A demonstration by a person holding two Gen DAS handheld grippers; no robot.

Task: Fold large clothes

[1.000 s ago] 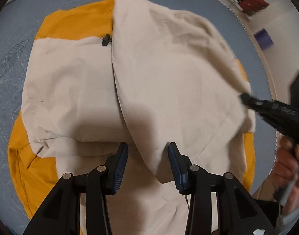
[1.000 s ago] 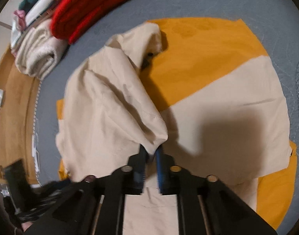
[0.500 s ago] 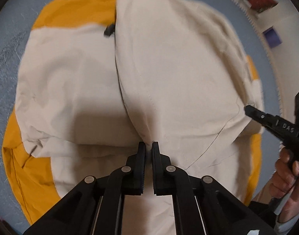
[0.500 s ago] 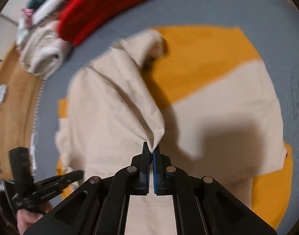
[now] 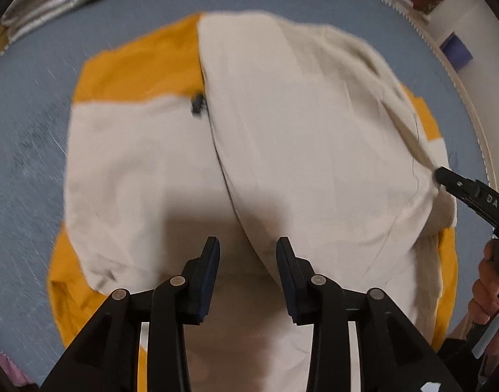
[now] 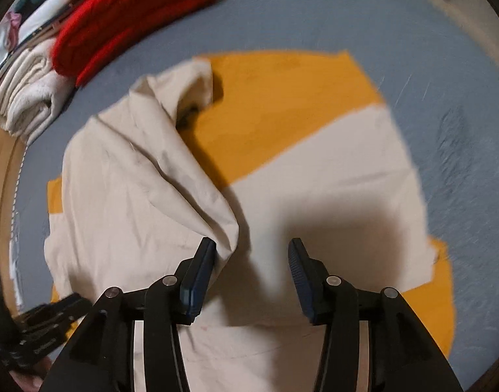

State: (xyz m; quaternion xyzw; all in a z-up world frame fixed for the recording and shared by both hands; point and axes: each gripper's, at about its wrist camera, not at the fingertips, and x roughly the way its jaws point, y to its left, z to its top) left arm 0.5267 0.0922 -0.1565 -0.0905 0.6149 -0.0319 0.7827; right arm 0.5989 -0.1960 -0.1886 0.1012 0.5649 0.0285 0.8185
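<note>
Both grippers point steeply down over a cream and yellow jacket (image 5: 144,176) that lies spread on a blue-grey surface (image 5: 27,137). The left gripper (image 5: 247,248) hangs above the near part of the jacket, its fingers (image 5: 210,261) partly apart after just opening; the edge of the folded-over cream panel (image 5: 314,150) lies below the gap, but the pads do not press on it. That panel has been laid from the right side across the middle of the jacket, its edge running down the centre beside a small black zip pull (image 5: 197,104). In the same view the right gripper's black fingers come in from the right edge, tips at the outer fold of the panel, with the hand (image 5: 488,290) that holds it curled round the handle below. From the right wrist view, the right gripper (image 6: 251,250) also stands partly spread, its jaws having just opened; a bunched peak of the cream panel (image 6: 135,176) touches the inner face of its left finger (image 6: 200,268), while the other finger is clear of the cloth. The left gripper shows dark and blurred at the lower left corner. At the far edge of the surface lie a red knit (image 6: 135,16) and a folded white towel (image 6: 27,98).
</note>
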